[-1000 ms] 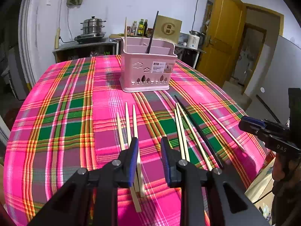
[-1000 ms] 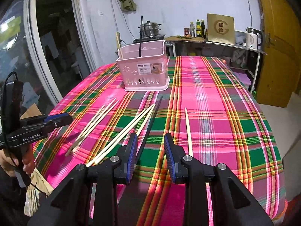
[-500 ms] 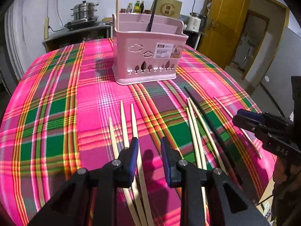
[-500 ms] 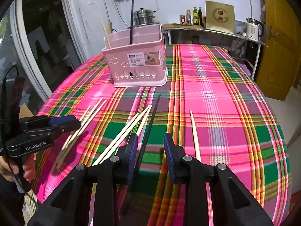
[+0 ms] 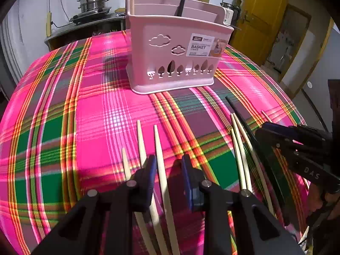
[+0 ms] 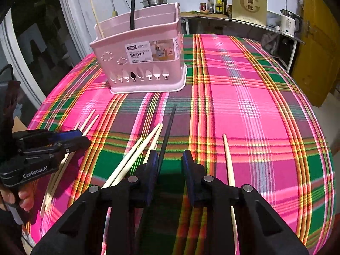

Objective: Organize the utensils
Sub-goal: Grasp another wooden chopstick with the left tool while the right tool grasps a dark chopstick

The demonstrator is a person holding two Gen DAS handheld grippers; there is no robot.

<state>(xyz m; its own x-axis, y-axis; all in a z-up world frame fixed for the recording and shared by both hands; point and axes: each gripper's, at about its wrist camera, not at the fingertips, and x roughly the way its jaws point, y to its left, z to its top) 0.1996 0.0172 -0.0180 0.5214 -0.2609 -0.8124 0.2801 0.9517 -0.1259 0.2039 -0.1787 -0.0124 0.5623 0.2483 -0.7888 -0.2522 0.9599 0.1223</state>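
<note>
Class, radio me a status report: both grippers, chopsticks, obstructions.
Left gripper open over pale wooden chopstick. Right gripper open, jaws just closing, black chopstick between. Pink plastic basket unobstructed.

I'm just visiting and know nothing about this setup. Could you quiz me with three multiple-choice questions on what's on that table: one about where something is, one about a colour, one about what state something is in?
1. Where is the black chopstick that lies on the tablecloth?
A. inside the basket
B. just right of a bundle of pale chopsticks
C. on the floor

2. What colour is the basket?
A. pink
B. blue
C. white

3. How does the left tool stand?
A. clamped on a spoon
B. out of sight
C. open, over a pale chopstick on the cloth

Answers: 1 B, it lies beside the pale chopsticks. 2 A, its walls are pale pink. 3 C, there is a gap on both sides of the chopstick.
</note>
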